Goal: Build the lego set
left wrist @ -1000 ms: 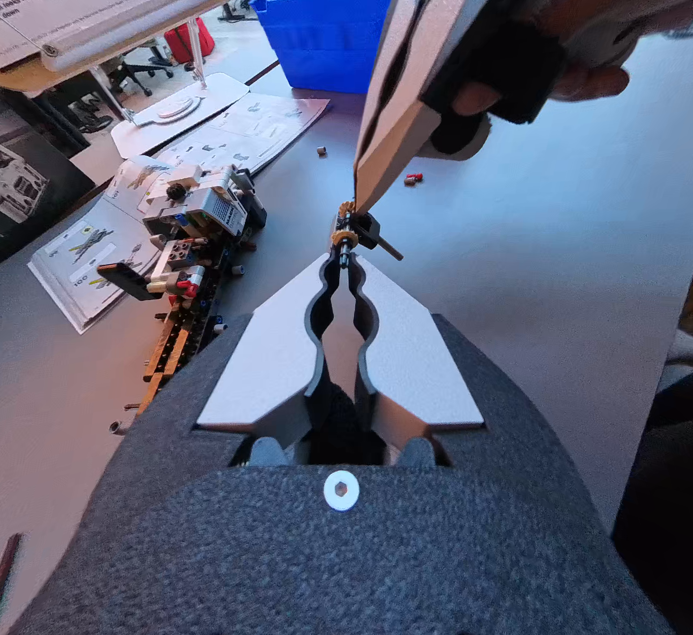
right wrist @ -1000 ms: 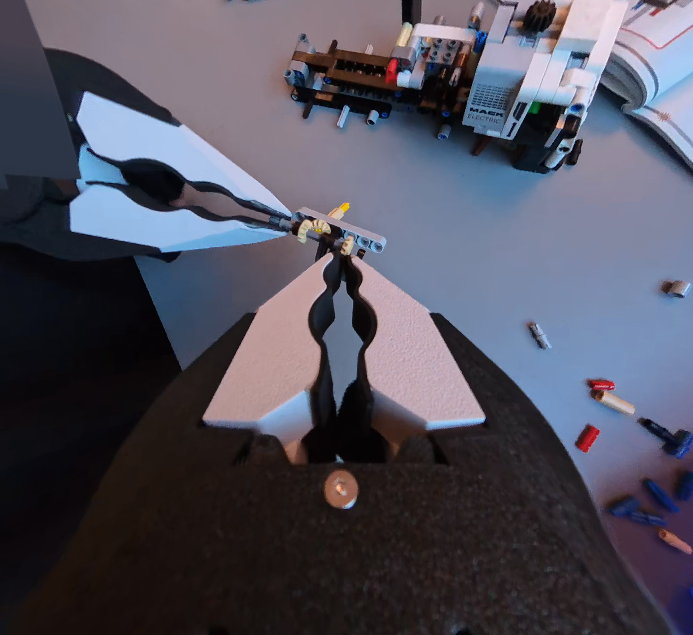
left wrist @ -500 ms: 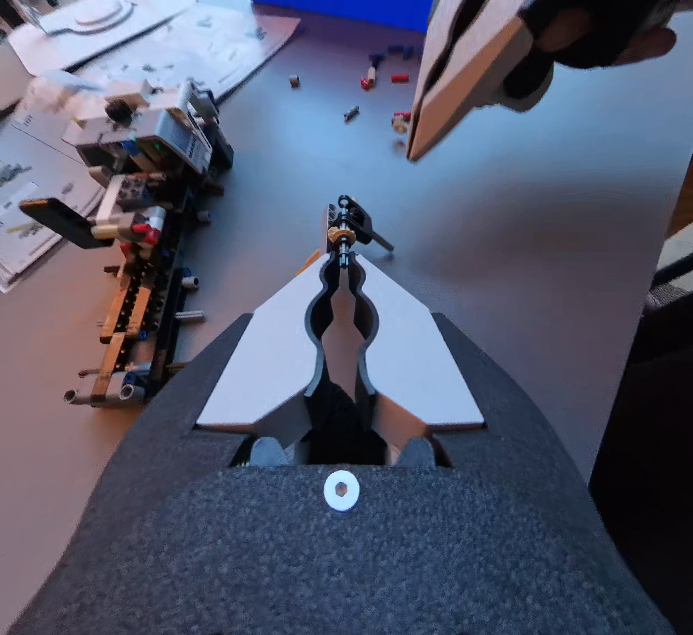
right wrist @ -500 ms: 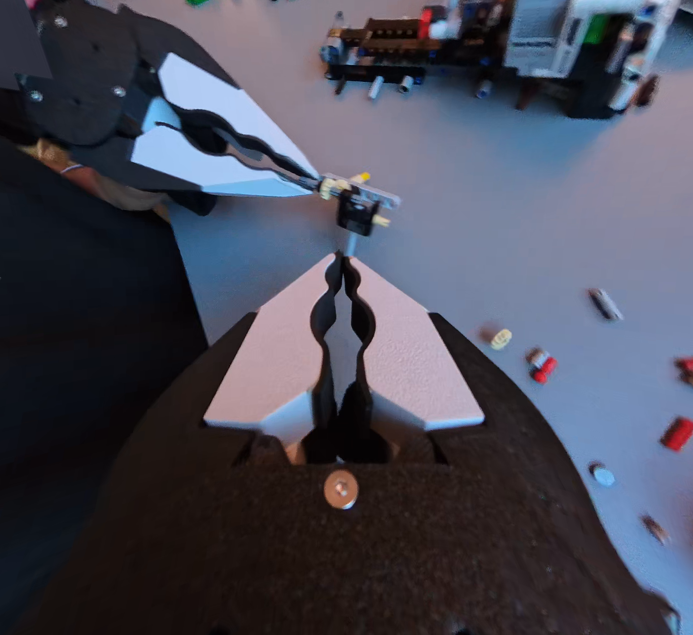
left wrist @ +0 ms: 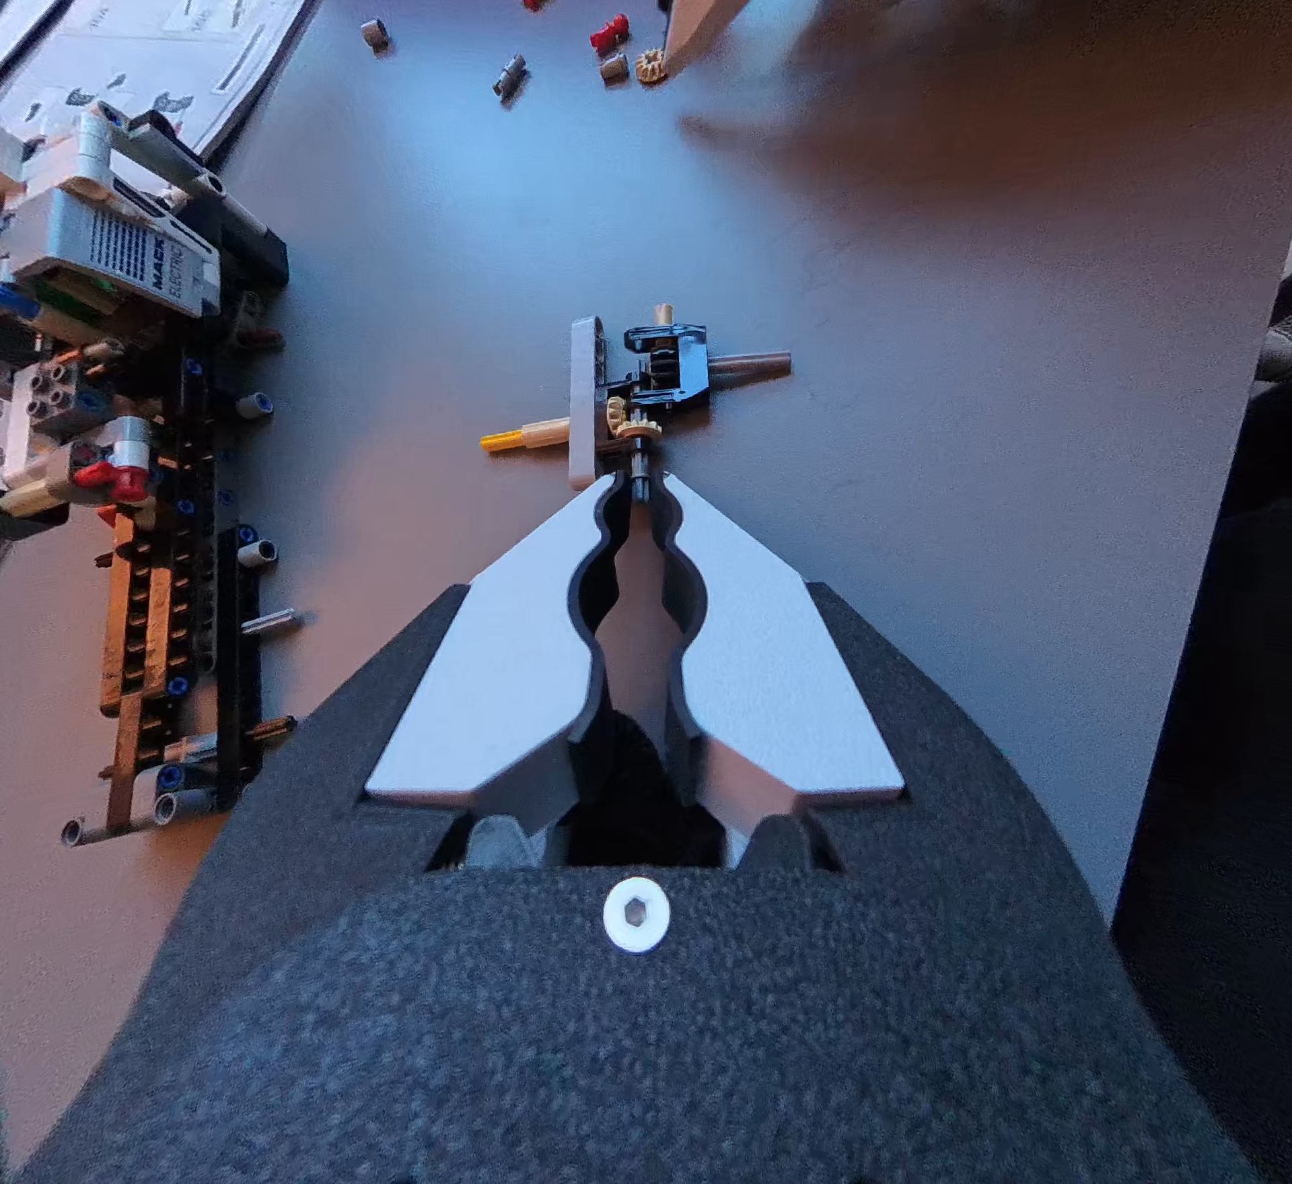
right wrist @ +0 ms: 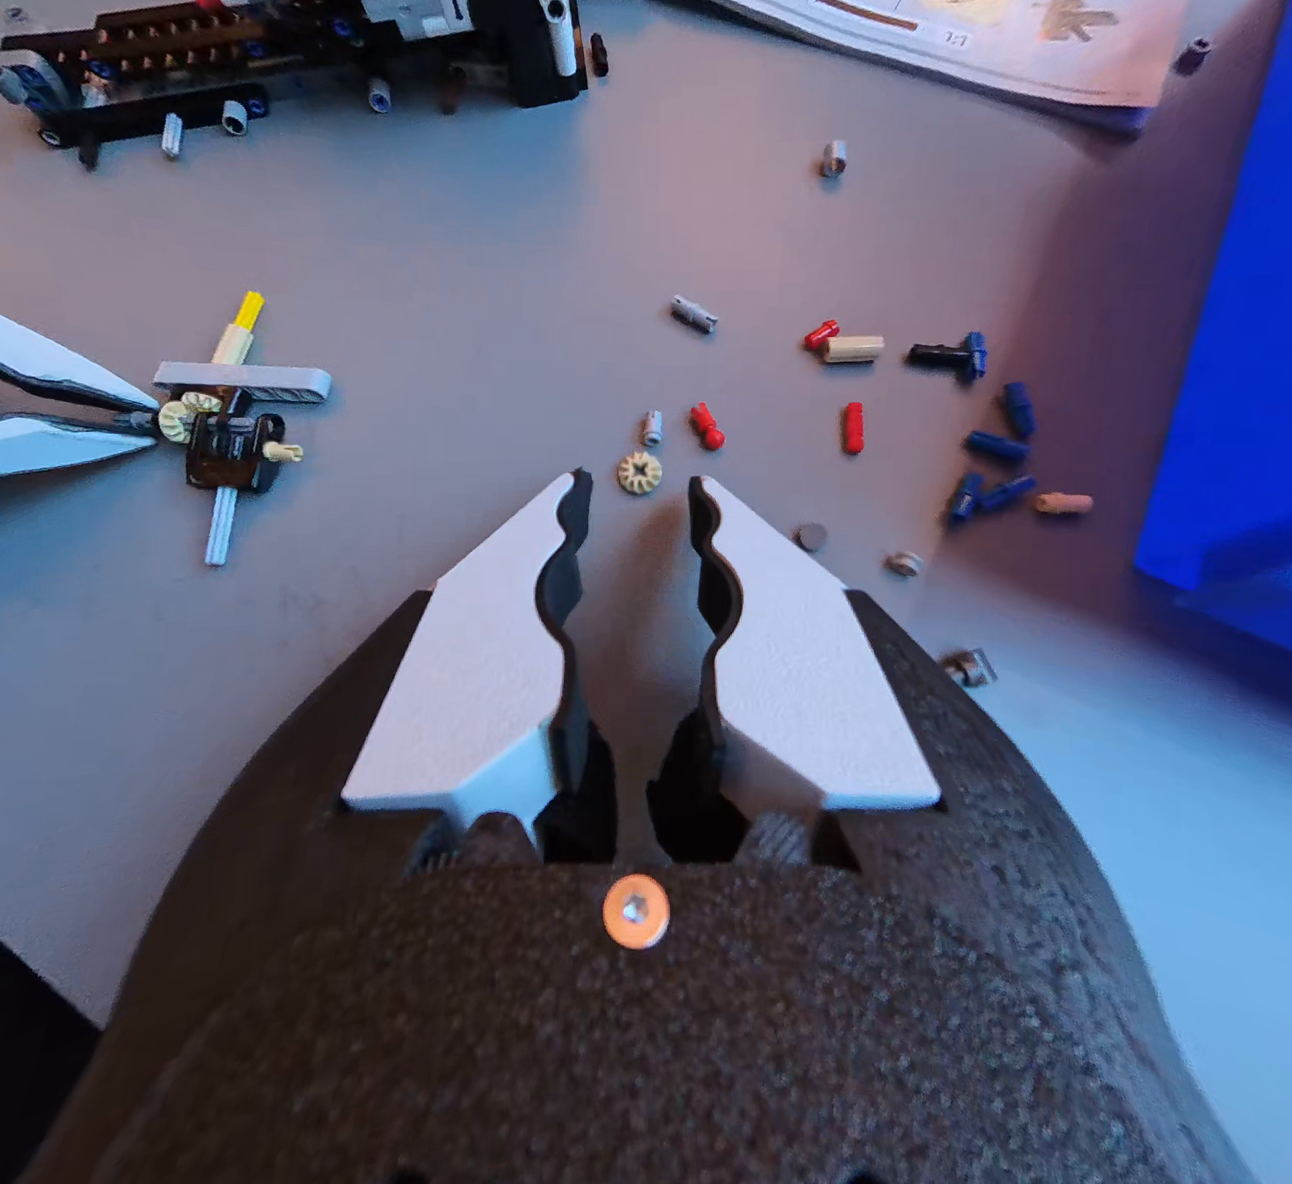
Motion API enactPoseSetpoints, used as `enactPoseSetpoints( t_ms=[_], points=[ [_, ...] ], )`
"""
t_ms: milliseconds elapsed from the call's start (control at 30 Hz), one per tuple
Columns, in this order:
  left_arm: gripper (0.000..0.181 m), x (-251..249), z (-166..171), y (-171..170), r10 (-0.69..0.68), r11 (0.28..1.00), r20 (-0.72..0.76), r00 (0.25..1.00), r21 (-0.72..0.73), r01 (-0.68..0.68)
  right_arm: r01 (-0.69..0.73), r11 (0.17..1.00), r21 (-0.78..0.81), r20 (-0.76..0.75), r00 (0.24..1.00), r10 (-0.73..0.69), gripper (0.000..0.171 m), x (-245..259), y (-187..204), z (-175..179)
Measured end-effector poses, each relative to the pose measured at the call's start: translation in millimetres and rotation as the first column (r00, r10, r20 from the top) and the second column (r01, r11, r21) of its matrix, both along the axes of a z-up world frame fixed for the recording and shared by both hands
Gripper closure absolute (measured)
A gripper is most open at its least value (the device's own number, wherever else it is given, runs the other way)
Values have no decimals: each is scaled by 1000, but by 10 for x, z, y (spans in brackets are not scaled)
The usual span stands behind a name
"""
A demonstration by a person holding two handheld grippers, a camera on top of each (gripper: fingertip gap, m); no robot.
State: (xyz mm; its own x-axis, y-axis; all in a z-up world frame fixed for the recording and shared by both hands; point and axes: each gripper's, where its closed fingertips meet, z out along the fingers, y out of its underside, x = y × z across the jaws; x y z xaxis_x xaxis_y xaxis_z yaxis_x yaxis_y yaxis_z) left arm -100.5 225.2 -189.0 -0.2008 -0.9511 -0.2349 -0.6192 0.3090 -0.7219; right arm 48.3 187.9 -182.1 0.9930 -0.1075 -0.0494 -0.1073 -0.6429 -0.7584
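Left gripper (left wrist: 640,486) pinches the small gear assembly's (left wrist: 643,388) axle.
Right gripper (right wrist: 640,486) gapes wide, just short of a tan gear (right wrist: 639,472) on the table (right wrist: 489,255).

Small gear subassembly (left wrist: 633,392) lying on the table (left wrist: 909,311)
Grey beam, black housing, tan gears; loose tan gear (right wrist: 639,472) well apart

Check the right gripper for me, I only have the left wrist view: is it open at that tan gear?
Observer: Yes. The right gripper is open, jaws spread, nothing held.
Operator: Gear lined up?
Observer: The tan gear lies flat at the mouth of the gap, nearer the left fingertip and touching neither.
Operator: Room on its right?
Observer: A blue bin stands there, beyond a cluster of blue pins.
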Motion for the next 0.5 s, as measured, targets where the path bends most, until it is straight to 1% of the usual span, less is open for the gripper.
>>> enactPoseSetpoints(
  t_ms=[67,133,200,233,300,400,467,500],
  points=[
    [170,-11,13,1,0,1000,2,1000,3,0,-20,1000,-18,-7,1000,20,143,-21,22,-54],
    [168,-34,68,37,17,1000,8,1000,3,-17,-42,999,-20,5,999,42,145,-34,48,-54],
    [168,-36,168,79,31,1000,22,999,-5,-31,-44,999,-29,41,998,45,156,-1,56,-60],
    [168,-21,229,98,39,999,29,999,-20,-38,-51,998,-31,55,997,52,159,7,59,-62],
    [168,48,358,100,43,995,45,998,-97,-38,-83,996,-29,56,995,85,160,-25,70,-61],
    [167,209,506,103,42,960,69,997,-280,-21,-123,992,-21,112,986,125,160,-84,87,-43],
    [162,264,505,162,45,923,42,998,-384,-25,-159,987,33,137,979,154,161,-200,125,72],
    [159,261,485,197,48,906,24,999,-422,-33,-186,981,61,127,976,177,161,-295,129,138]
  ],
)
